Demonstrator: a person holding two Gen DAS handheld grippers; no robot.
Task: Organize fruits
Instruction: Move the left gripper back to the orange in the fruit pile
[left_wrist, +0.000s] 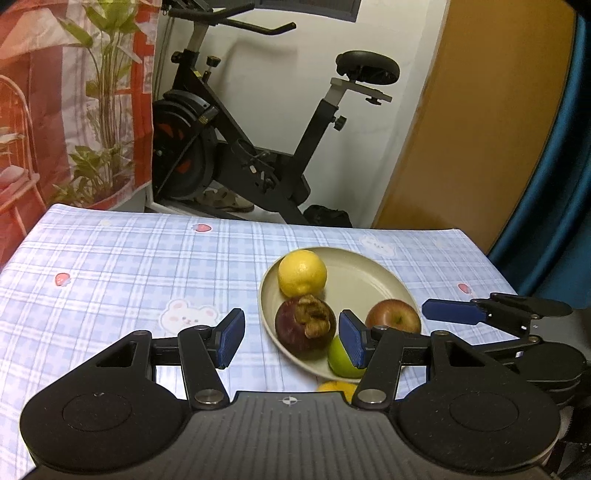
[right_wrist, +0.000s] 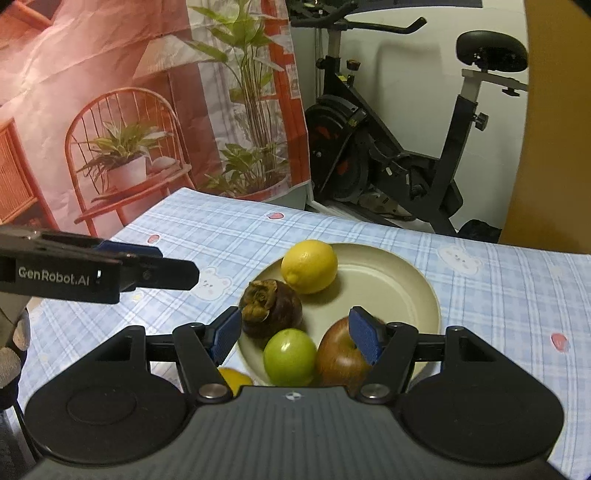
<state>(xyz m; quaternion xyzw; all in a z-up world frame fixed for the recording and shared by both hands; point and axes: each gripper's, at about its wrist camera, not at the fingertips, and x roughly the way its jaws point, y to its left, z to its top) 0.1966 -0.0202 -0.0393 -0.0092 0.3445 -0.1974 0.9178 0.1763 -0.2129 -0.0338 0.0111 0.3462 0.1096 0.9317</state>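
Four fruits on a beige plate (right_wrist: 413, 295) set on a blue checked tablecloth (right_wrist: 517, 295) printed with bears and strawberries.

From the right wrist view, on the plate's face: lemon (right_wrist: 309, 266) at 11 o'clock, long axis running from 10 toward 4, nipple end toward 10. Mangosteen (right_wrist: 271, 308) at 9 o'clock against the rim, tipped so its dried brown calyx faces 10. Green apple (right_wrist: 290, 356) at 7 o'clock, roundish, stem end not discernible. Red apple (right_wrist: 341, 356) at 6 o'clock, touching the green one, stem hollow facing up and toward 3. An orange-yellow fruit (right_wrist: 234, 380) off the plate, on the cloth just past the rim at 8 o'clock, mostly hidden by the gripper body.

Right gripper (right_wrist: 297, 334) raised above the near fruits, jaws parted about halfway, holding nothing. Left gripper (left_wrist: 291, 336) likewise about half parted and empty, hovering over the plate's 9 o'clock rim.

"GenRobot.AI" in white lettering on the left gripper's side, read in the right wrist view.
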